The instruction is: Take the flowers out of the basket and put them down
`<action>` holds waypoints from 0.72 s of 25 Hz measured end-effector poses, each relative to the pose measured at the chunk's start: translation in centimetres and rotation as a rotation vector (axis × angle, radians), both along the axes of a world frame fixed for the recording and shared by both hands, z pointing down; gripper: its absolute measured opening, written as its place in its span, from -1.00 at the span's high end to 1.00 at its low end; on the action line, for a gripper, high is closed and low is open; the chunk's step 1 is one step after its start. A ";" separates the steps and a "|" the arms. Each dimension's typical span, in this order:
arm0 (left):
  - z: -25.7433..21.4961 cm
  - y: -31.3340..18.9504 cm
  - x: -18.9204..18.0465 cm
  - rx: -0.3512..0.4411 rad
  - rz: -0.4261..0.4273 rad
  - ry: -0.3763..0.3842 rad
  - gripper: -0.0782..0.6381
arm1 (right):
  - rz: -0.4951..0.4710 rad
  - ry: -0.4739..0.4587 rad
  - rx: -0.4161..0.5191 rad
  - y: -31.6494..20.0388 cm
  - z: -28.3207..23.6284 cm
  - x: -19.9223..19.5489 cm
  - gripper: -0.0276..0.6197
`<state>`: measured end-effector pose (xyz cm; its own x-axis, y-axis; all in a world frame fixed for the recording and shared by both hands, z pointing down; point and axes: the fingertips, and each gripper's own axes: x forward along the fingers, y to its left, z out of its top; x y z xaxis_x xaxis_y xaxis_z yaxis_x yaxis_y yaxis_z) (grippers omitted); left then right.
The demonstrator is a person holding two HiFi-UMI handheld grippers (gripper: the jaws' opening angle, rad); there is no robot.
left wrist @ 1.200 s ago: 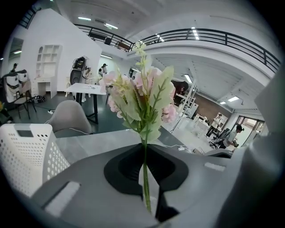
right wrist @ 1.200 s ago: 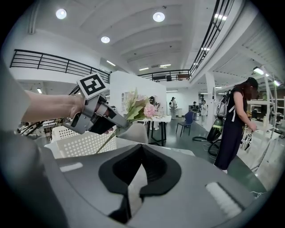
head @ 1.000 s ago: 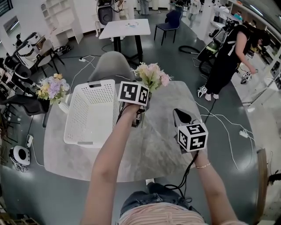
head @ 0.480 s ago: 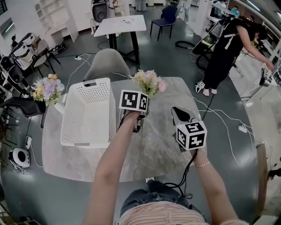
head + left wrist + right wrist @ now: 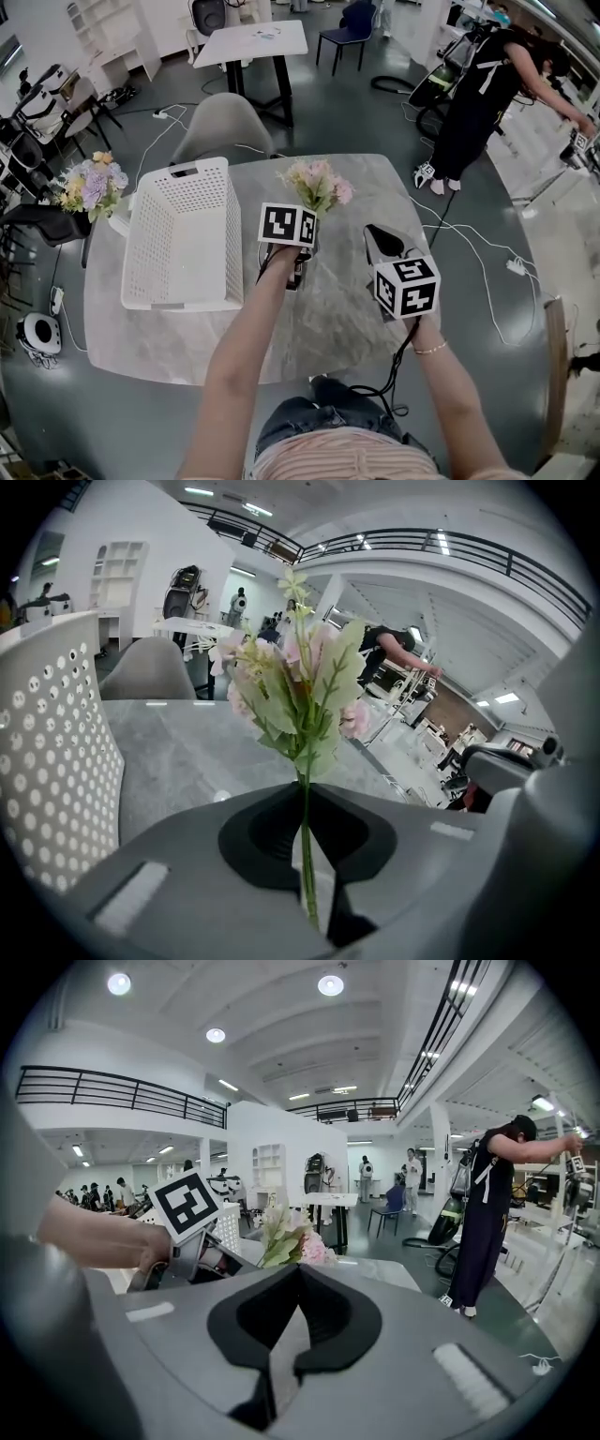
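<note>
Room: a big open hall with a grey floor; I stand at a rounded grey marble-look table (image 5: 347, 300). Beyond it are a grey chair (image 5: 217, 127) and a white table (image 5: 251, 42), and a person in black (image 5: 483, 98) bends over on the right.
Basket: the white perforated basket (image 5: 178, 234) sits on the left part of the table, open side up.
Left arm: bare forearm stretched forward over the table, my hand wrapped round the handle under the marker cube.
Left gripper (image 5: 302, 794): clenched on the thin green stem of the flowers (image 5: 295, 682).
Flowers: upright, outside the basket and just to its right, over the middle of the table; whether the stem end touches the tabletop I cannot tell.
Right arm: bent at my side, a thin bracelet (image 5: 433, 352) on the wrist.
Right gripper (image 5: 298, 1269): jaw tips pressed together with nothing between them, pointing forward over the right part of the table.
Other bunch: purple and yellow flowers (image 5: 89, 183) at the table's far left edge.
Print: only black-and-white square patterns on the two cubes.
</note>
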<state>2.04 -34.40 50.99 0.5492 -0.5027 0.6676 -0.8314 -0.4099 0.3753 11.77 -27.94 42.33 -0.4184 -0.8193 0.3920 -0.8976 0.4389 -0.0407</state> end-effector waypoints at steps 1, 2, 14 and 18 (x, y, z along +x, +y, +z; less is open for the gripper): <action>0.4 0.1 0.0 -0.005 -0.002 -0.002 0.67 | 0.000 0.000 -0.003 0.0 0.1 0.0 0.90; 0.7 0.1 0.0 -0.010 -0.005 -0.005 0.67 | 0.000 0.001 -0.006 0.0 0.3 0.0 0.90; 4.5 0.6 0.2 -0.066 -0.033 -0.027 0.67 | 0.006 0.007 -0.025 -0.6 1.4 0.4 0.90; 5.4 0.6 0.0 -0.082 -0.060 -0.027 0.67 | 0.006 0.008 -0.034 -0.7 1.8 0.3 0.90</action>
